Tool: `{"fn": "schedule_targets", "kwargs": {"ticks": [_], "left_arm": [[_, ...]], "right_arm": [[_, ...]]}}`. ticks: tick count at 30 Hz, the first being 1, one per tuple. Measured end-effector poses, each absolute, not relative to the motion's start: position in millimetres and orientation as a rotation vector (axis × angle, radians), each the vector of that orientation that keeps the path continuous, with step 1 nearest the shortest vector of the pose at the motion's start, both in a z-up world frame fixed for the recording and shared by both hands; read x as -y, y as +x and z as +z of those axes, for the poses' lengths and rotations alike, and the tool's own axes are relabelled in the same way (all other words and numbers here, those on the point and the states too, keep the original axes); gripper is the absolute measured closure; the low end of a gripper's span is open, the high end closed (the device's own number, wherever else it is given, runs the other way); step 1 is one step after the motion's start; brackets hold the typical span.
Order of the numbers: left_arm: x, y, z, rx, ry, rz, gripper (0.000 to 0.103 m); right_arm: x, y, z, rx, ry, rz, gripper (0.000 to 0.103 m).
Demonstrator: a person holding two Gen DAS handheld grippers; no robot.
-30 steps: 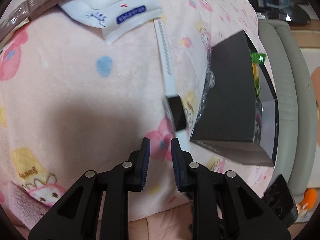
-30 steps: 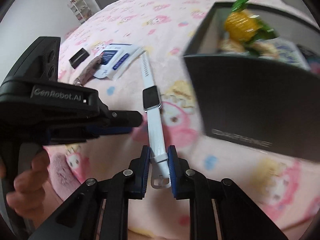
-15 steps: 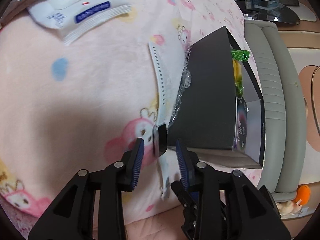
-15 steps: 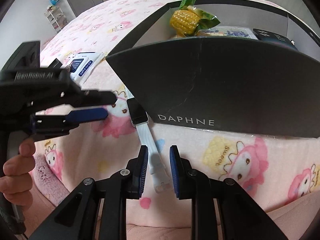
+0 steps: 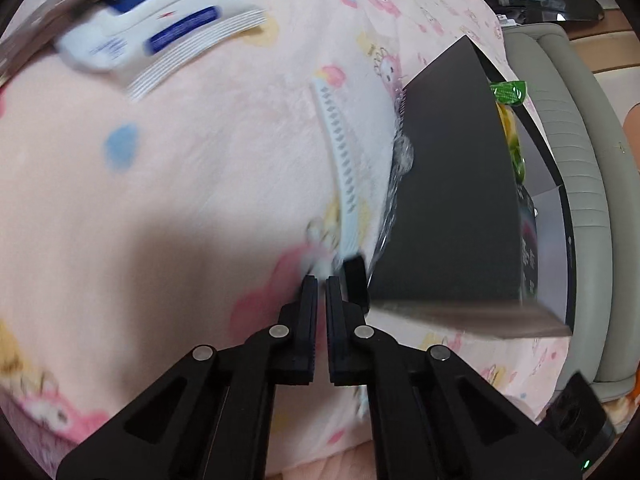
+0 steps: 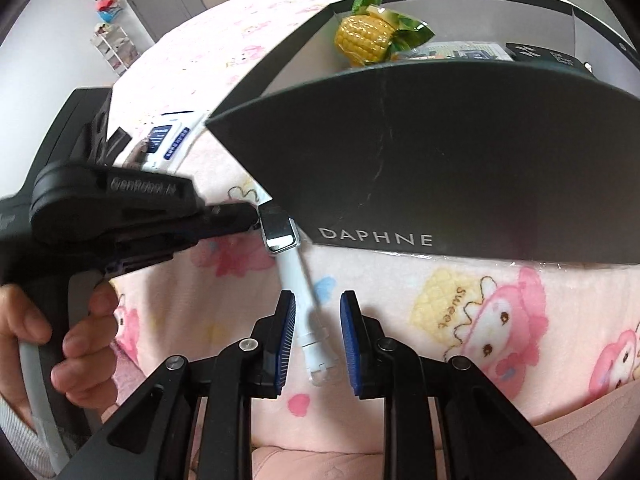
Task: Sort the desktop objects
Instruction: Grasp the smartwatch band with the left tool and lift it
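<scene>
- The left gripper (image 5: 322, 280) has its jaws drawn almost together with nothing visible between them; its tip sits at about 9 o'clock of the watch (image 6: 280, 229) face, right against it in the right wrist view. If it pushes on sideways, I'd expect the face to slide under or against the black box (image 6: 440, 168) rather than lift.
- The watch, white-strapped, lies on the pink blanket (image 6: 400, 280), its face tucked at the box's lower corner and one strap running along the box's side toward 12 o'clock in the left wrist view. That closeness is the main risk: little room for a finger on the box side.
- The right gripper (image 6: 318, 336) stands spread, jaws either side of the strap's buckle end without touching it. Closing there would catch only the thin, floppy tail, so the heavy face could swing and knock the box wall.
- The box, at 12 to 3 o'clock, already holds a corn toy (image 6: 366, 36) and packets; a hurried lift could snag its rim.
- Frames are blurred, so contact is uncertain.
</scene>
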State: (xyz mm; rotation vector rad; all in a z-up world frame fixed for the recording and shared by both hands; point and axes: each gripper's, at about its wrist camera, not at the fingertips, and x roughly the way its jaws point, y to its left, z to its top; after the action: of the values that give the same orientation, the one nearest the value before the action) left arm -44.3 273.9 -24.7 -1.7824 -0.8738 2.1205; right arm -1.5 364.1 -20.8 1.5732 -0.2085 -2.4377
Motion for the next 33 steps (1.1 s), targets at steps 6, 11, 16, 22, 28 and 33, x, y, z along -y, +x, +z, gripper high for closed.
{"fn": "schedule_targets", "kwargs": {"ticks": [6, 11, 16, 22, 28, 33], "left_arm": [[-272, -42, -25, 0.999, -1.747, 2.027, 0.098], [-277, -66, -25, 1.007, -1.758, 2.045, 0.074], [-280, -80, -38, 1.007, -1.793, 2.045, 0.079], [-288, -77, -27, 0.865, -1.777, 2.133, 0.092], [-286, -62, -11, 0.806, -1.767, 2.211, 0.094], [-267, -28, -12, 0.871, -1.746, 2.217, 0.092]], "right_arm": [[-361, -1, -36, 0.196, 1.638, -2.411, 0.083], [-374, -3, -31, 0.306, 1.667, -2.387, 0.083], [-360, -1, -37, 0.301, 1.667, -2.313, 0.083], [-334, -6, -57, 0.259, 1.721, -2.32, 0.083], [-323, 0, -55, 0.223, 1.685, -2.382, 0.083], [-325, 6, -48, 0.289, 1.627, -2.481, 0.083]]}}
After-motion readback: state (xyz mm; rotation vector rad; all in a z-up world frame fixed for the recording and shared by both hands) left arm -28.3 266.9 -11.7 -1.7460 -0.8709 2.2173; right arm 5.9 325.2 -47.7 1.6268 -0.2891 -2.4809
